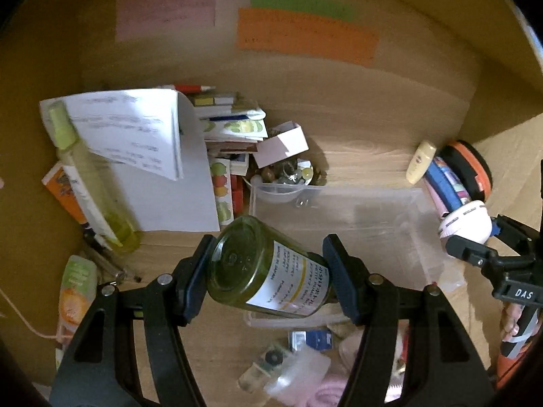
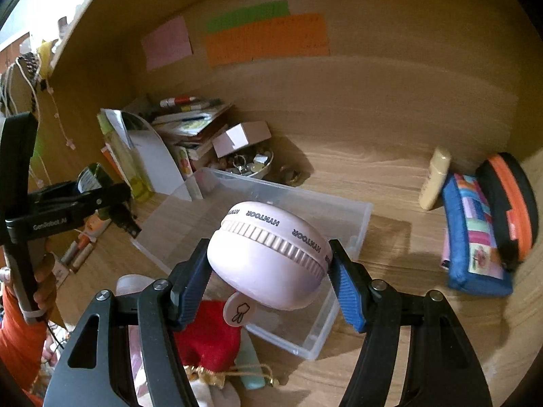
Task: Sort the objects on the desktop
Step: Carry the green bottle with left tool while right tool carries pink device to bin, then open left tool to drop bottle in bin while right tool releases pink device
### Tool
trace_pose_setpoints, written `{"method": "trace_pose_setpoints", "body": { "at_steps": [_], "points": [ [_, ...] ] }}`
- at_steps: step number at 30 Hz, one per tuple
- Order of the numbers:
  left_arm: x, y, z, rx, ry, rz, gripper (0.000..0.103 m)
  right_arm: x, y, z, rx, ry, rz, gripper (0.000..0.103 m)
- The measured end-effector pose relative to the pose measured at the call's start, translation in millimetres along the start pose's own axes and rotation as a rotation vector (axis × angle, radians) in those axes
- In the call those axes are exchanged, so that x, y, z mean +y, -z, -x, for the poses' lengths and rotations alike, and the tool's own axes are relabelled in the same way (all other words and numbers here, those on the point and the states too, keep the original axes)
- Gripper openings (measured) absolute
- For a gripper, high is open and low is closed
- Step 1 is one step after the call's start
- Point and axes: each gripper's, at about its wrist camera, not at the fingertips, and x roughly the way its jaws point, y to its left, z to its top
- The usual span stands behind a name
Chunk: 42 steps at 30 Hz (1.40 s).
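My left gripper (image 1: 268, 271) is shut on a green glass bottle (image 1: 251, 264) with a white label, held on its side above the near left corner of a clear plastic bin (image 1: 373, 217). My right gripper (image 2: 271, 264) is shut on a round pale pink device (image 2: 268, 254) printed with HYWTOOR, carried above the same clear bin (image 2: 339, 217). In the left wrist view the pink device (image 1: 465, 224) and right gripper show at the right edge. The left gripper with the green bottle (image 2: 90, 178) appears at the left of the right wrist view.
At the back left lie a stack of papers (image 1: 142, 142), booklets, a yellow-green spray bottle (image 1: 91, 176) and a bowl of trinkets (image 1: 288, 173). A cream tube (image 2: 434, 178), blue pouch (image 2: 475, 237) and orange-black case (image 2: 509, 203) sit right. A red pouch (image 2: 207, 339) lies near front.
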Motion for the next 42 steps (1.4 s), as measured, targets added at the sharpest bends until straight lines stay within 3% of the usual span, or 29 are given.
{"method": "trace_pose_setpoints", "body": {
  "at_steps": [19, 30, 35, 42],
  "points": [
    [-33, -12, -96, 0.187, -0.003, -0.146, 0.063, 3, -8, -82, 0.179, 0.052, 0.063, 0.063],
    [-49, -5, -110, 0.234, -0.055, -0.248, 0.064, 10, -7, -99, 0.229, 0.137, 0.081, 0.063],
    [-53, -1, -119, 0.258, -0.053, -0.253, 0.064, 16, -3, -104, 0.26, 0.189, 0.132, 0.063],
    [-57, -2, -121, 0.253, -0.046, -0.251, 0.064, 17, -3, -103, 0.244, 0.198, 0.122, 0.064]
  ]
}}
